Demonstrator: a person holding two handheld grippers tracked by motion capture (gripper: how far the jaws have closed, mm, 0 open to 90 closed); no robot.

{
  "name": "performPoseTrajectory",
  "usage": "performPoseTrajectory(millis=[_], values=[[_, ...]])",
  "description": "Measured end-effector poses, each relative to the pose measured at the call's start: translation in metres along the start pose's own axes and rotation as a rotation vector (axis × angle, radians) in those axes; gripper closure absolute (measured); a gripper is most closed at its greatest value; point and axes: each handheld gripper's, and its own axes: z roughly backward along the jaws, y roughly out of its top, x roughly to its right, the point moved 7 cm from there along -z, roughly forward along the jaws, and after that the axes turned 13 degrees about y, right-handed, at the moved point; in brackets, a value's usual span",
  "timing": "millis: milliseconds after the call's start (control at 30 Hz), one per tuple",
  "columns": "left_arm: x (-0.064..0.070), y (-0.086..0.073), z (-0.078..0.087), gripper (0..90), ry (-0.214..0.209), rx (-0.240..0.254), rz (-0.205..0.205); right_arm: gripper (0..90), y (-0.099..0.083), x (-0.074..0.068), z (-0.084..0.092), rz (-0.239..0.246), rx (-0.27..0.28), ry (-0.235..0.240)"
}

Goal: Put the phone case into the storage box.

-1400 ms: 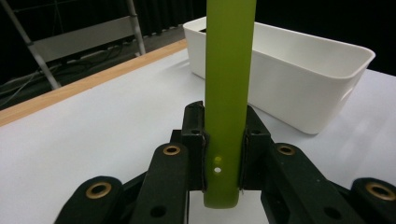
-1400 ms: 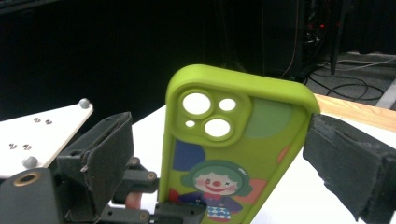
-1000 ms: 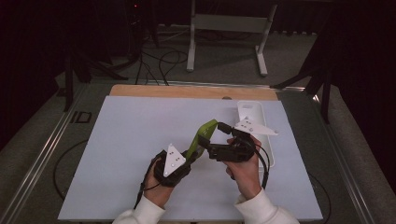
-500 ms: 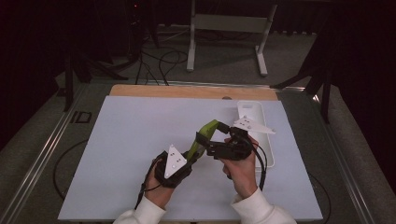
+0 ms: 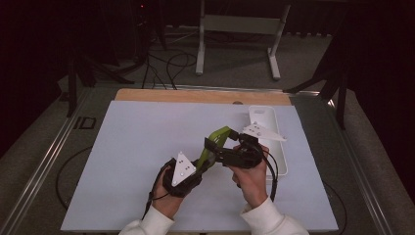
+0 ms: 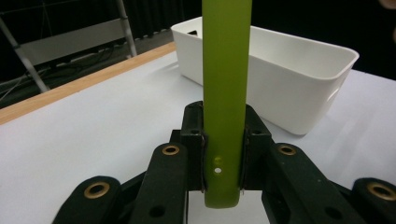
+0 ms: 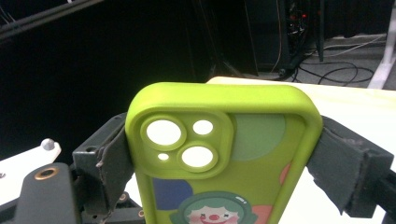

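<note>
**Green phone case held between both grippers, above mat**

Nearest: left gripper clamped on thin edges of the lime-green phone case at bottom end. Long axis raised off the white mat, running up and away to the right, camera-cutout end far. Right gripper straddling the wide faces near that end; jaws just been closing, pads touching case sides. Beyond: white bin.

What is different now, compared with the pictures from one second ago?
Little changed. The right hand-held gripper has just been closing its jaws across the width of the green phone case, and its pads now touch both sides. The left hand-held gripper stays clamped on the case's lower end. Both hands and the white bin kept their places.
</note>
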Motion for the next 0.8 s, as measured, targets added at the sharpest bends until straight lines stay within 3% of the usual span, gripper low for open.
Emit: performPoseTrajectory(millis=[200,300,467,533,600,800], values=[[0.0018,-0.0016,-0.0011,75.9,-0.015,-0.009,-0.005,15.3,-0.0011,-0.0024,-0.0005,0.029,-0.013,-0.007],[0.0019,-0.0014,-0.0015,68.8,-0.027,-0.014,0.003,15.4,-0.0025,-0.0035,-0.0013,0.033,-0.022,0.001],[0.0037,-0.0007,-0.0005,56.3,-0.08,-0.009,0.02,15.4,-0.0033,-0.0035,-0.0021,0.035,-0.023,-0.004],[0.0037,-0.0007,-0.0005,53.5,-0.08,-0.009,0.02,15.4,-0.0033,-0.0033,-0.002,0.035,-0.022,-0.006],[0.0016,-0.0005,-0.0009,41.5,-0.074,-0.013,0.039,15.4,-0.0028,-0.003,-0.0015,0.038,-0.02,-0.01],[-0.003,0.0017,-0.0007,19.1,-0.04,-0.008,0.062,15.4,-0.0018,-0.0033,-0.0006,0.038,-0.018,-0.013]])
